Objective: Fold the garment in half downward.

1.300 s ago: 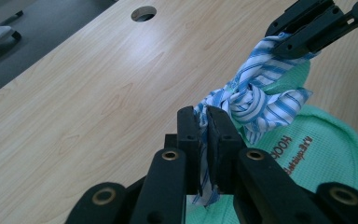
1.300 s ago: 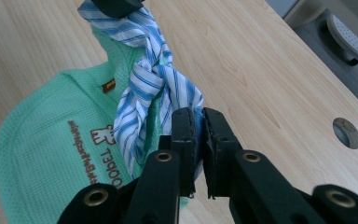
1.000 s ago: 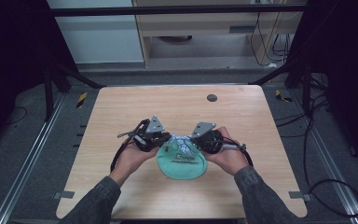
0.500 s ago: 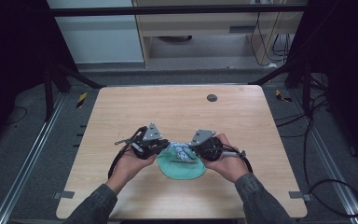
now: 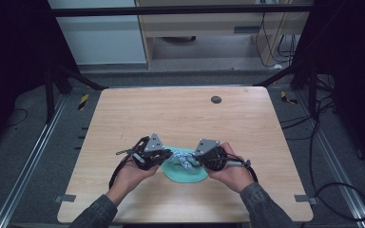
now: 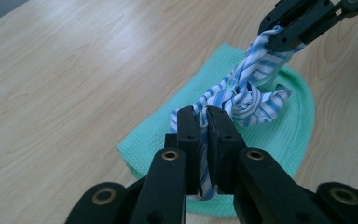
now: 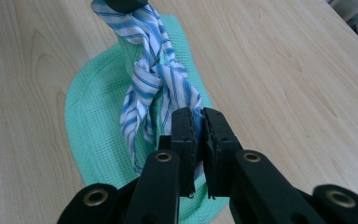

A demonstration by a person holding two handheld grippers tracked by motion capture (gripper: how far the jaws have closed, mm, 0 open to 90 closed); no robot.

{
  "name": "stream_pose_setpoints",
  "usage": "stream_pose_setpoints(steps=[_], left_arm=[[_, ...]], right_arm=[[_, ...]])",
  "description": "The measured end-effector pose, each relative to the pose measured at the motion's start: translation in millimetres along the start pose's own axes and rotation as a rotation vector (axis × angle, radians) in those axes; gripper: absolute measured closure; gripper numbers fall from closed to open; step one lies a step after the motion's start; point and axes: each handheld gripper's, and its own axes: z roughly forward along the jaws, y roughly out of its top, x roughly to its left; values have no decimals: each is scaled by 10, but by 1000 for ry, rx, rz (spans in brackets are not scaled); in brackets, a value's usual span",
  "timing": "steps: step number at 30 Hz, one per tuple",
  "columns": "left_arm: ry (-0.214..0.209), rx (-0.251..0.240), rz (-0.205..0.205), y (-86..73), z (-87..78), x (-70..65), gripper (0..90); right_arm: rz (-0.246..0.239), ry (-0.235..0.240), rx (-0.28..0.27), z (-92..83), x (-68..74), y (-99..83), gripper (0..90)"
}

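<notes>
While jaws hide ends, striped cloth [image 6: 242, 100] shows knotted.

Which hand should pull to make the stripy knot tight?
Neither alone, probably. The left gripper and the right gripper each pinch one end of the striped cloth, with the knot between them above the green cloth. Pulling both apart looks best.
</notes>
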Motion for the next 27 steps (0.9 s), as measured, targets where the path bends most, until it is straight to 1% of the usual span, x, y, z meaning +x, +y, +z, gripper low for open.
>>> stream_pose_setpoints(steps=[7, 15, 27], left_arm=[[-6, -12, -16, -69, -8, -14, 846], [-25, -8, -10, -130, -9, -56, 845], [-27, -15, -9, -174, -11, -98, 842]], right_arm=[[6, 5, -12, 1, 77, -33, 837], [2, 5, -12, -18, 136, -65, 835], [3, 11, -12, -35, 201, -109, 834]])
